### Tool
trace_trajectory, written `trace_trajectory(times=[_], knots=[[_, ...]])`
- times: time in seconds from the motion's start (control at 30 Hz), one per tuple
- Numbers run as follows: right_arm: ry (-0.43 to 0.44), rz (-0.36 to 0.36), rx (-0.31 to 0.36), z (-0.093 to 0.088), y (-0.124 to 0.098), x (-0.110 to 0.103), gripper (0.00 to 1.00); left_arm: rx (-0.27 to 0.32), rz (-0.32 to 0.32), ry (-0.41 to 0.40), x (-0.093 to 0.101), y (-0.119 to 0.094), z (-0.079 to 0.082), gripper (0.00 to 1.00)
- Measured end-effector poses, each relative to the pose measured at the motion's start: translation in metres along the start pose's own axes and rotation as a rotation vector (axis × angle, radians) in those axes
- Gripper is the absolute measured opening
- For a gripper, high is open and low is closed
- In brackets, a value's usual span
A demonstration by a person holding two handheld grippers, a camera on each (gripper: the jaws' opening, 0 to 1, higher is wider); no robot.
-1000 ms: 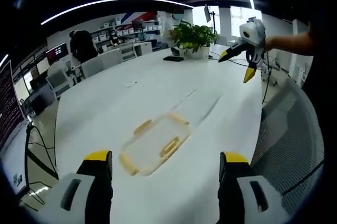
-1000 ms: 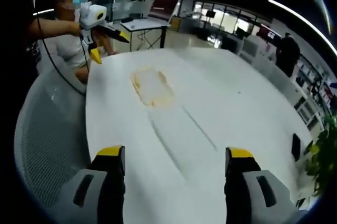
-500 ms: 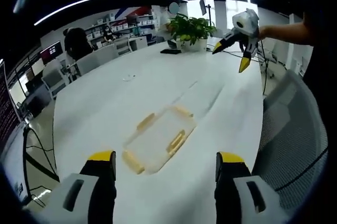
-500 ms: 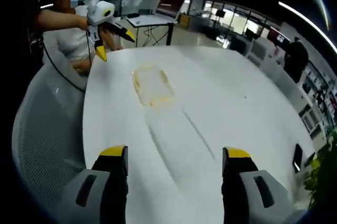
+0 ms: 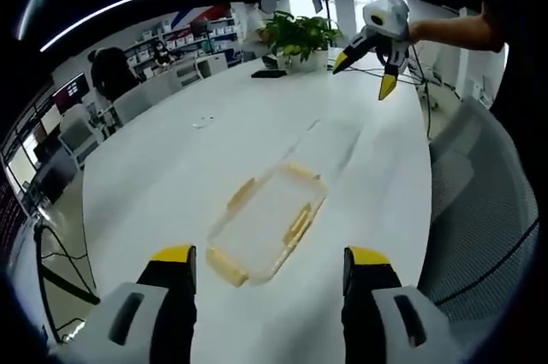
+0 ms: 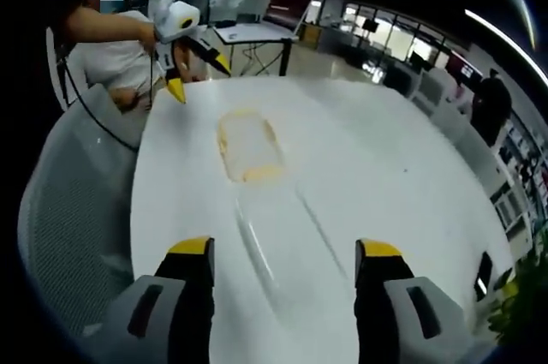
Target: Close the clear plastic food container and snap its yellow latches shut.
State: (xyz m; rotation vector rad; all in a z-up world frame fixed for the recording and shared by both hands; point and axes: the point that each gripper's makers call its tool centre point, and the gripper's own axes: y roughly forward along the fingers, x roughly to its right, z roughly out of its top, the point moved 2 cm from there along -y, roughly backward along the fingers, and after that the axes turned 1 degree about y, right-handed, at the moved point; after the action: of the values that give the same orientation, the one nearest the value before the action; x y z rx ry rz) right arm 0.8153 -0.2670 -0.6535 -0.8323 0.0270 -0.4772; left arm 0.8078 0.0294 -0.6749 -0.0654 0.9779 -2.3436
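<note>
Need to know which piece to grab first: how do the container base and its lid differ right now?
The container base carries yellow latches along its edges; the lid shows none. The base lies nearer the left gripper, the lid nearer the right gripper. Both are clear plastic and lie flat, apart, on the white table.

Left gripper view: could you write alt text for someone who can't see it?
A clear plastic food container with yellow latches lies on a white table, just ahead of the open left tongs. The right tongs, also open, hover near a potted plant.
</note>
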Motion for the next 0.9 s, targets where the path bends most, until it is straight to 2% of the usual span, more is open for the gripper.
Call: trace_trajectory(times=[0.53,0.9], knots=[[-0.079,0.064,-0.039,0.027,0.03,-0.004,0.55,-0.067,-0.064,0.095,-0.012,0.016,-0.008,0.54],[-0.116,0.116,-0.078,0.043,0.054,-0.014,0.51,-0.129,-0.11,0.158,-0.024,0.026,-0.022,0.5]])
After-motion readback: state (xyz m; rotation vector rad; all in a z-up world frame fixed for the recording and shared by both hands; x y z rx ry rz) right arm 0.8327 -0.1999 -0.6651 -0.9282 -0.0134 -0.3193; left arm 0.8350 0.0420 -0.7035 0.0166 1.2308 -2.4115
